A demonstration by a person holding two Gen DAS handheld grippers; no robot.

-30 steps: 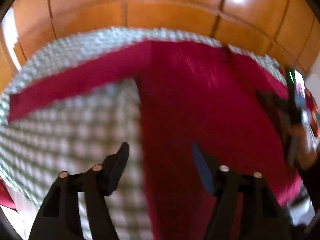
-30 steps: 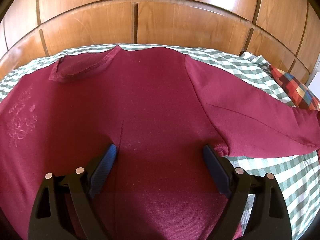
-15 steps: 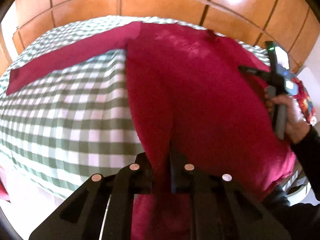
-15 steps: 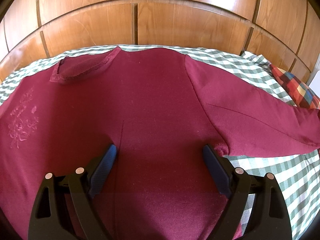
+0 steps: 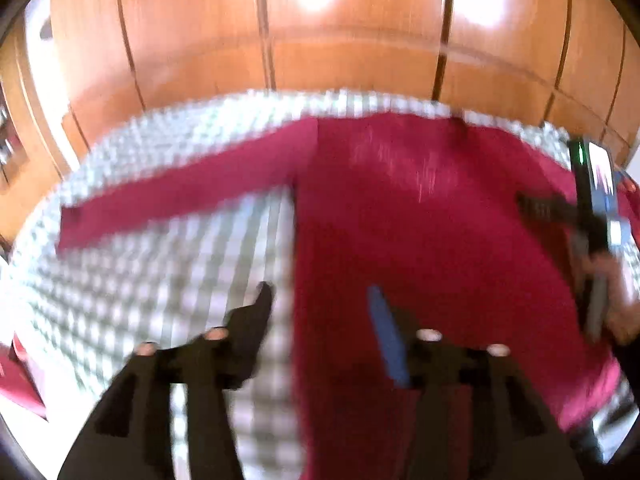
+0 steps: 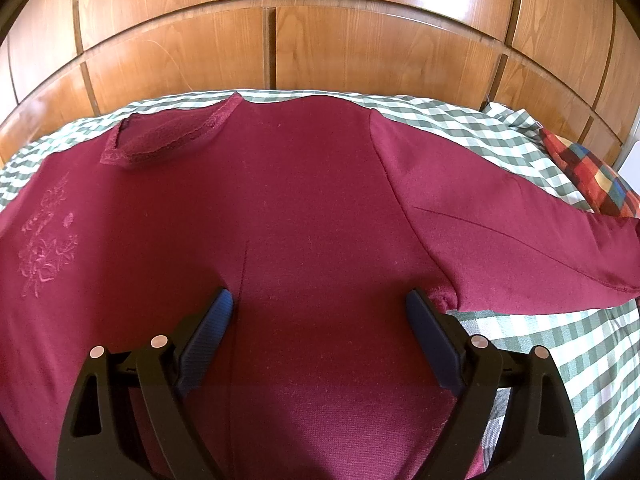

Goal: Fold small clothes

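Observation:
A maroon long-sleeved top (image 6: pixel 312 216) lies spread flat on a green-and-white checked bed sheet (image 6: pixel 520 332), neckline at the far left, one sleeve (image 6: pixel 520 240) stretched to the right. My right gripper (image 6: pixel 320 304) is open and empty, its fingers resting on the top near the armpit. In the blurred left wrist view the top (image 5: pixel 420 220) lies with its other sleeve (image 5: pixel 180 196) reaching left. My left gripper (image 5: pixel 320 300) is open over the top's left edge, holding nothing. The right gripper also shows in the left wrist view (image 5: pixel 588 216), held by a hand.
Wooden wardrobe panels (image 6: pixel 360 40) stand behind the bed. A multicoloured checked pillow (image 6: pixel 592 176) lies at the far right. Another maroon cloth piece (image 5: pixel 16 384) shows at the left wrist view's lower left edge.
Half a second ago my left gripper was shut on the top's side edge; now it is open and has let go, and its view has swung upward. The right gripper has not moved.

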